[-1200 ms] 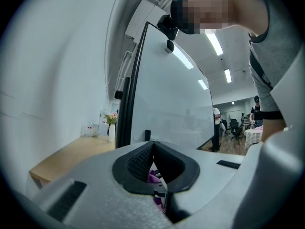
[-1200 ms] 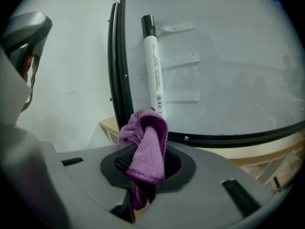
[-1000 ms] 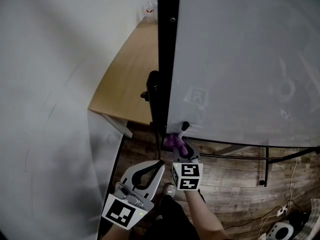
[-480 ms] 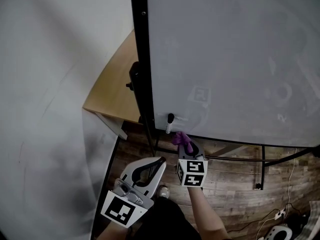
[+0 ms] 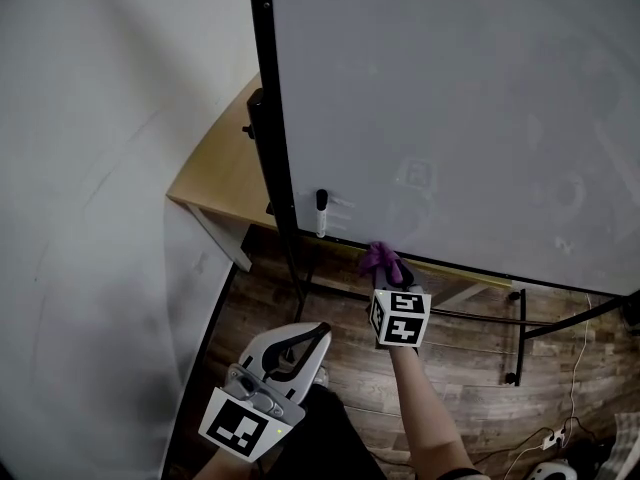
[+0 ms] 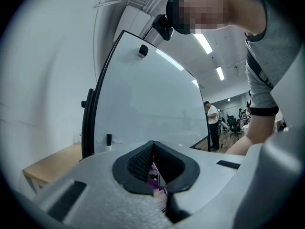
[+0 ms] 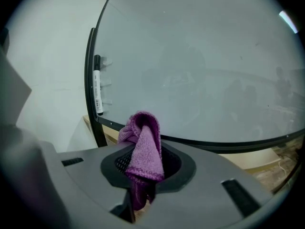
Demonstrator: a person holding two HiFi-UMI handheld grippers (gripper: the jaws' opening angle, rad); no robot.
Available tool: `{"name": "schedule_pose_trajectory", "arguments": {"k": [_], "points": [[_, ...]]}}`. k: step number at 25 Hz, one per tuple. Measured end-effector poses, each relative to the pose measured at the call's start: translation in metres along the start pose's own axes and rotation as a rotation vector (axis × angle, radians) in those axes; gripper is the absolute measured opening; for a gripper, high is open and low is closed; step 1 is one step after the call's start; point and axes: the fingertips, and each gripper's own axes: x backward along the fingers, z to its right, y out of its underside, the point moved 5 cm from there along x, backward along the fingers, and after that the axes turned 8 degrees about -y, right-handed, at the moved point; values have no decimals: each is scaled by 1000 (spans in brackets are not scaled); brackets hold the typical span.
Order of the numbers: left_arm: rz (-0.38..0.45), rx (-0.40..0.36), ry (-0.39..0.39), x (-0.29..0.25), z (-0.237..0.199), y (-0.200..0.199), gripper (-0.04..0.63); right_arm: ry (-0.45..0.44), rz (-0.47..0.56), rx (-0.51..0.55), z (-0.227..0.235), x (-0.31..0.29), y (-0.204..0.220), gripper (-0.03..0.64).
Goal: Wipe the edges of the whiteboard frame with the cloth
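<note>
Right arm: my forearm reaches forward and up from the lower edge of the head view, extended toward the foot of the whiteboard. The right gripper sits at its end, marker cube facing the camera, jaws pointing at the board's bottom edge.

Left arm: held low and close to my body. The left gripper hangs over the wooden floor, well apart from the board and angled up toward it.

Right gripper: jaws clamped on the purple cloth. The right gripper view shows the cloth pinched between the pads, with a folded loop standing up above the jaw tips and a short tail hanging below.

Left gripper: jaws drawn together at the tips, nothing between them. The purple seen through the slit in the left gripper view is the cloth beyond, not a held item.

Cloth: knitted texture, bunched. It lies at the black bottom rail of the frame, a little right of the lower left corner. Contact with the rail is not confirmed by any view.

Whiteboard: pale surface with faint smears, black frame on the left and bottom edges. A black-capped marker stands upright on the board face near the lower left corner, left of the cloth. A wooden table sits behind the left frame edge, against the white wall.
</note>
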Motion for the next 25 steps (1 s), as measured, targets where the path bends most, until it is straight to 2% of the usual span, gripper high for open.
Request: {"name": "schedule_pose_trajectory", "arguments": {"k": [7,13,15,25], "points": [[5,3,12,1,15,0,17,1,11,-11,12,4,-3,60],[0,-31,19,-33,25,-10,17,-17,20,-75,33,4,-7,60],[0,-44,13,-39,34,-11,17,-19,24,-70,38,9,-5,60],[22,-15,-9,-68,80,-14,17,-38,18,-42,77,33,3,60]]}}
